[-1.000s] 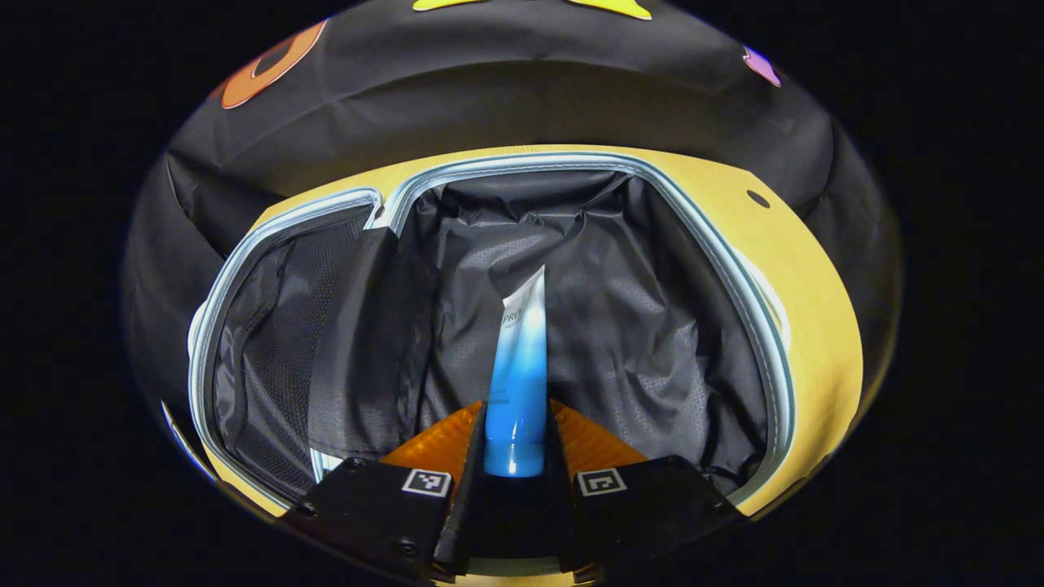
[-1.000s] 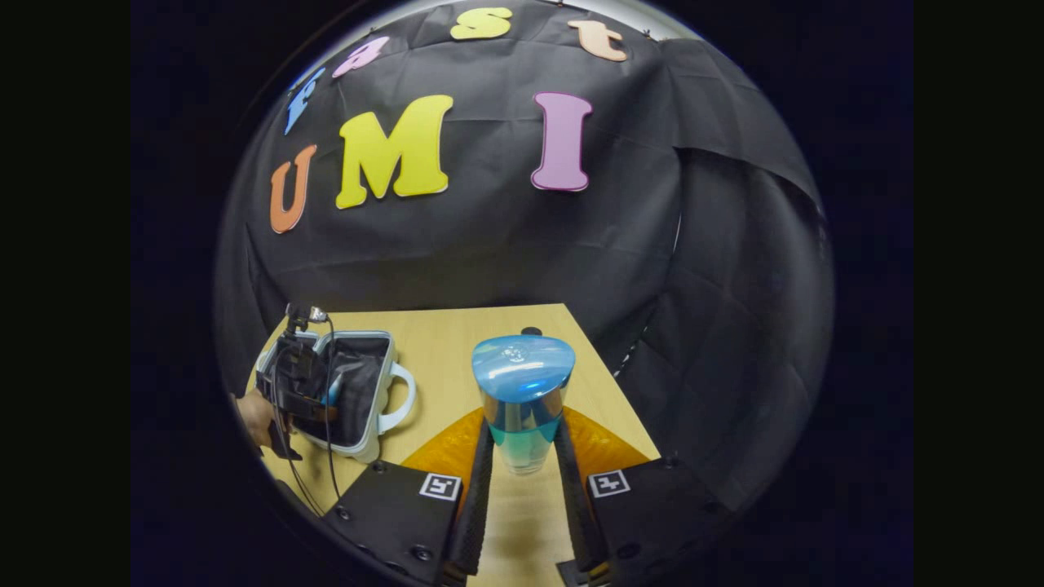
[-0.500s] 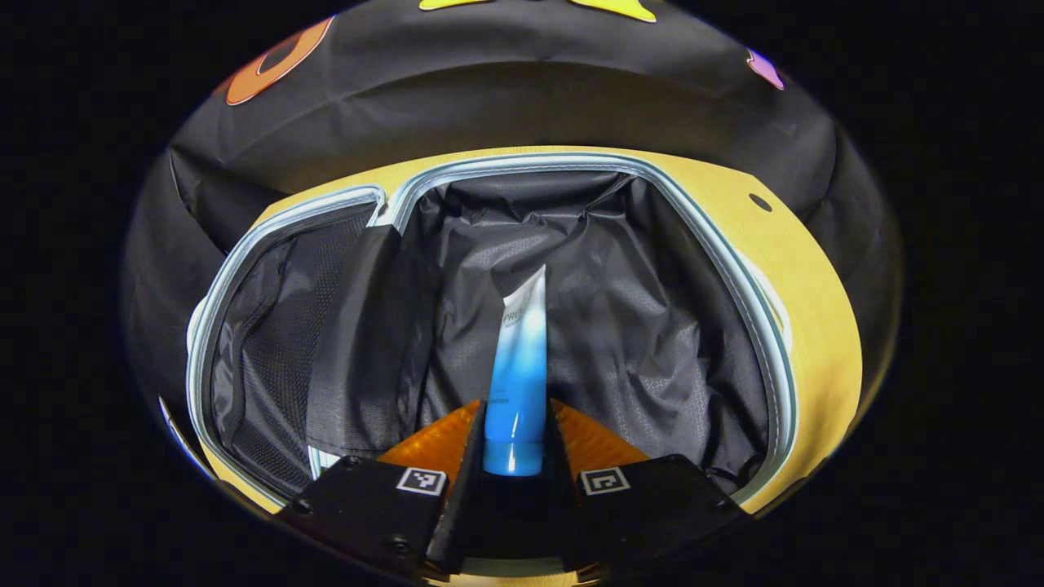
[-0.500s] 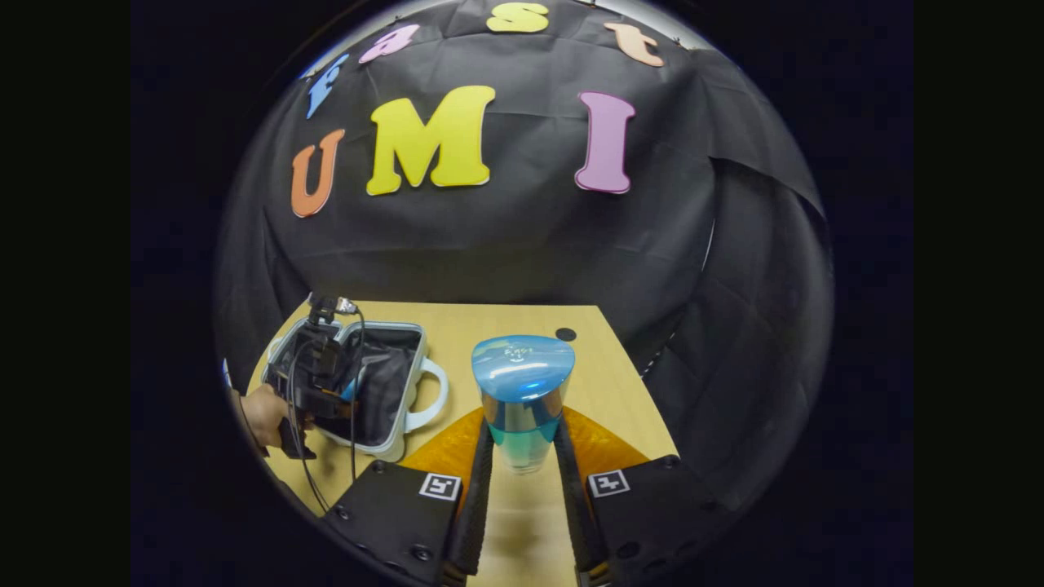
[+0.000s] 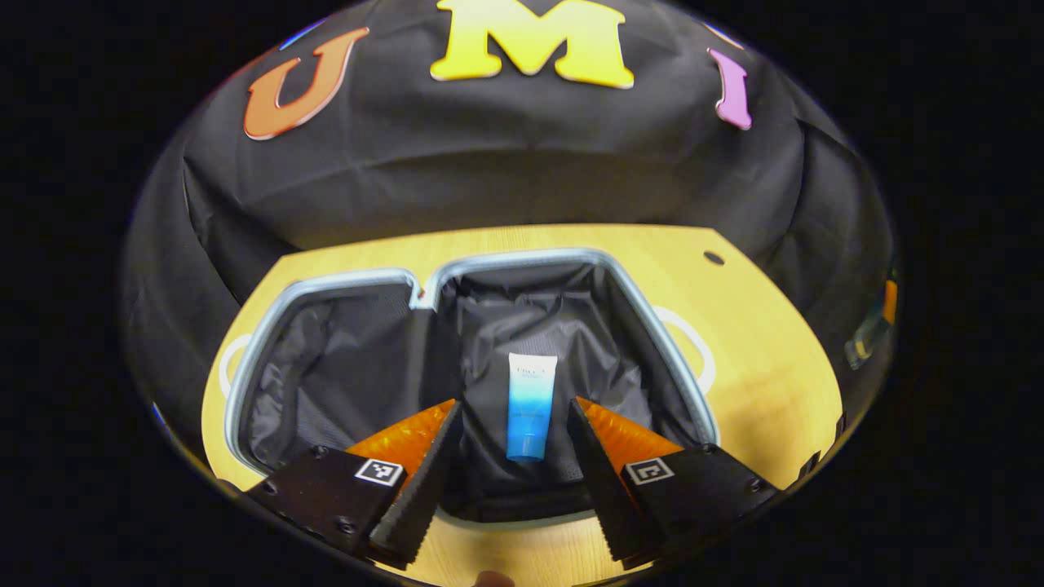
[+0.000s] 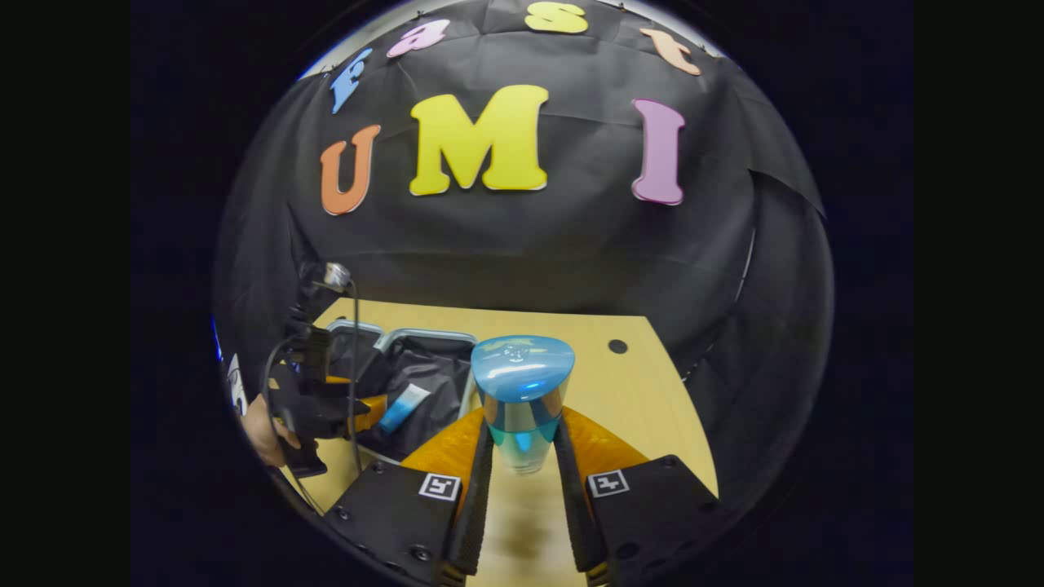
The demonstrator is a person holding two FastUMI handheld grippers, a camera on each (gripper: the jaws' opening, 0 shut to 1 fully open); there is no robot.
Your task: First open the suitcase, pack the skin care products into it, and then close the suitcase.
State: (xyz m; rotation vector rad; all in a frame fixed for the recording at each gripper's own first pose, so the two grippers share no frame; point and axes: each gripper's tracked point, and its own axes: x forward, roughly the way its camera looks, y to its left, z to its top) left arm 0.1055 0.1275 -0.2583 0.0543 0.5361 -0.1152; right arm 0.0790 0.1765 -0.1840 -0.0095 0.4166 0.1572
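The suitcase (image 5: 285,314) lies open on the wooden table, its black lining showing. A blue-and-white tube (image 5: 528,404) rests flat in its right half. My left gripper (image 5: 510,481) hovers above and short of the tube, open, with nothing between its fingers. In the right gripper view, my right gripper (image 6: 522,481) is shut on a clear bottle with a blue cap (image 6: 522,391), held above the table. The suitcase (image 6: 424,336), the tube (image 6: 403,408) and the left gripper (image 6: 359,405) with a hand on it appear to the left.
The wooden table (image 5: 758,359) has a small dark hole (image 5: 714,258) at the back right. White handles (image 5: 693,346) stick out from the suitcase's sides. The black cloth wall (image 5: 506,163) rises right behind the table.
My left gripper opened and let go of the tube, which now lies in the suitcase, then pulled back and up. The right gripper with the bottle swung left towards the suitcase.
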